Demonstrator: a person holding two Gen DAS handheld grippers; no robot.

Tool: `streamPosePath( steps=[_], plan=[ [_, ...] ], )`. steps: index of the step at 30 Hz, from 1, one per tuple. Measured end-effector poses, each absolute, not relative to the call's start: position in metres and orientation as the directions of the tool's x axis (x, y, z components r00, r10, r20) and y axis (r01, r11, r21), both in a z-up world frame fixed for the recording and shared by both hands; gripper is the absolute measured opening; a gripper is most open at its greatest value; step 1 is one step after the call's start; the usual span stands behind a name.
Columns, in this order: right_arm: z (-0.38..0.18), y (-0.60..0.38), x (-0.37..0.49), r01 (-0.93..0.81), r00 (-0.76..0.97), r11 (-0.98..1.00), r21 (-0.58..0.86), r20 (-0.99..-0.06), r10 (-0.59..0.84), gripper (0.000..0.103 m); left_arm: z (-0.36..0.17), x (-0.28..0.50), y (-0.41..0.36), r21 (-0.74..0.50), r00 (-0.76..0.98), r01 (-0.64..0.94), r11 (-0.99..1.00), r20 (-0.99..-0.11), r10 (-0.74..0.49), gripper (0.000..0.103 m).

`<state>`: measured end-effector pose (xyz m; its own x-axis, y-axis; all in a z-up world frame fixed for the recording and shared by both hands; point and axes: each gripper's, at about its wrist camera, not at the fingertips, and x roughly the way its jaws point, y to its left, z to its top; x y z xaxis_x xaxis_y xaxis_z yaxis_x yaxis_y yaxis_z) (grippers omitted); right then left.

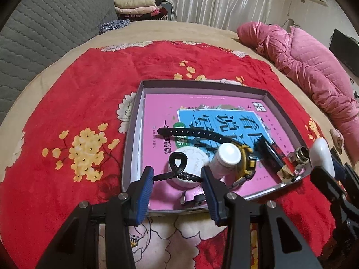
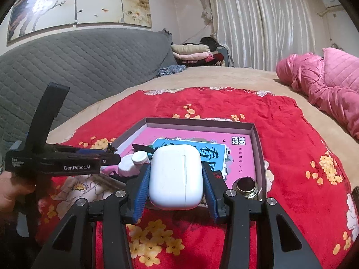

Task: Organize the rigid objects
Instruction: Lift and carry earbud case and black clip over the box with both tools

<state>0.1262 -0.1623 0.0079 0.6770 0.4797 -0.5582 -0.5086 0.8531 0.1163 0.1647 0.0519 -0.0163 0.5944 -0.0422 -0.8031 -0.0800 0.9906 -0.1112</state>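
A shallow grey cardboard tray [image 1: 132, 121] lined with a pink printed book cover sits on a red flowered blanket [image 1: 74, 85] spread over a bed. The far half of the tray is bare; the near half is crowded, so open room lies toward the far wall and the far right corner.

The left gripper [image 1: 177, 179] hangs over the near rim, its 2 blue pads spread, with a black plastic hair claw [image 1: 177, 168] between them. The claw's loop points away toward the tray's middle and its teeth run across between the pads; whether the pads actually press it is hard to tell. It sits atop a round white jar lid [image 1: 190, 159]. Just right stand a white-capped bottle [image 1: 226, 155] and a yellow-and-black wristwatch [image 1: 245, 161], whose black strap stretches left across the tray.

The right gripper [image 2: 176, 179] pinches a white rounded earbud case [image 2: 176, 177] above the tray's near edge, long axis pointing forward, lid seam running lengthwise. A brass-rimmed round jar [image 2: 245, 186] sits in the near right corner.
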Motion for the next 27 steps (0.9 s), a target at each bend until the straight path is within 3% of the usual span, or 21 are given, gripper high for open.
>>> streamPosePath(
  steps=[27],
  plan=[
    [-0.019, -0.138, 0.171, -0.515, 0.635, 0.848, 0.12, -0.612, 0.472, 0.046, -0.033, 0.164, 0.044, -0.114, 0.582, -0.066, 0.991, -0.811, -0.055, 0.044]
  ],
)
